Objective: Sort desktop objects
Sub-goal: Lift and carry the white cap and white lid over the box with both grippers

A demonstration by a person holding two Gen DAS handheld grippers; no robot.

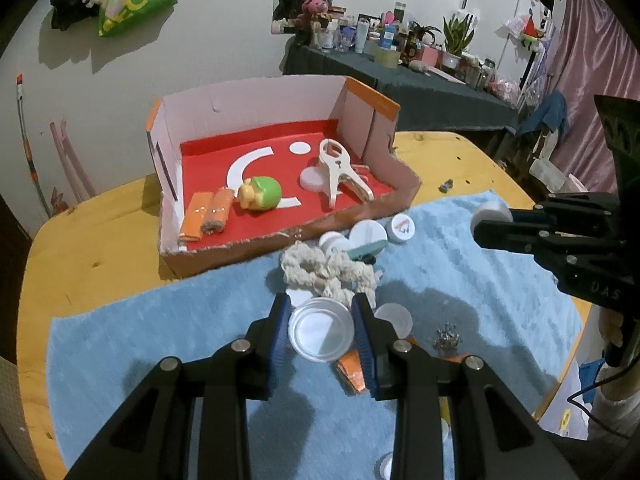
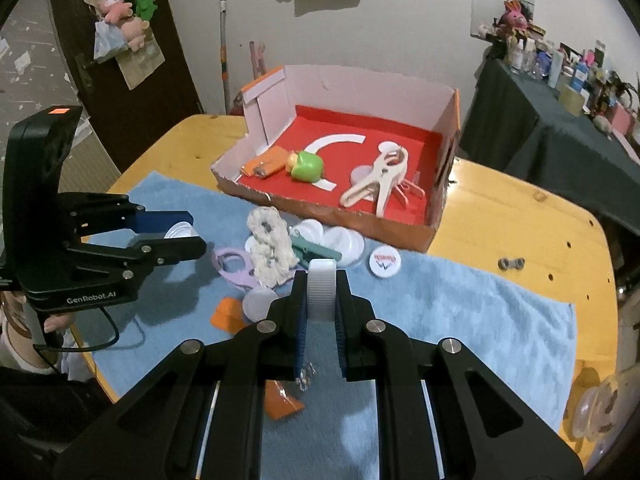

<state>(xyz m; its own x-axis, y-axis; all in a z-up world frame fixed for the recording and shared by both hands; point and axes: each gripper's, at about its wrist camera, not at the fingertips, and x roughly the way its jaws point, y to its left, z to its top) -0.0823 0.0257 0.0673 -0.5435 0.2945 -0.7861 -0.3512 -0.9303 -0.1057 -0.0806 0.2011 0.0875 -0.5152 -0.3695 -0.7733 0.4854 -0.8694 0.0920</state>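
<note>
The left gripper (image 1: 320, 330) fills the lower centre of its view, angled downward, jaws clamped on a white lid (image 1: 320, 334). The right gripper (image 2: 322, 312), lower centre of its view, tilts down, jaws pinching a white ribbed cap (image 2: 321, 290) edge-on.

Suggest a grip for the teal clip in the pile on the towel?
Take the teal clip by its long body, from above, jaws across its narrow width. It lies flat, but the rope bundle and white lids crowd it, so sideways approaches look blocked.

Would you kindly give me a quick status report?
Left claw shut on white lid. Right claw shut on ribbed cap. Box ahead, path clear.
</note>
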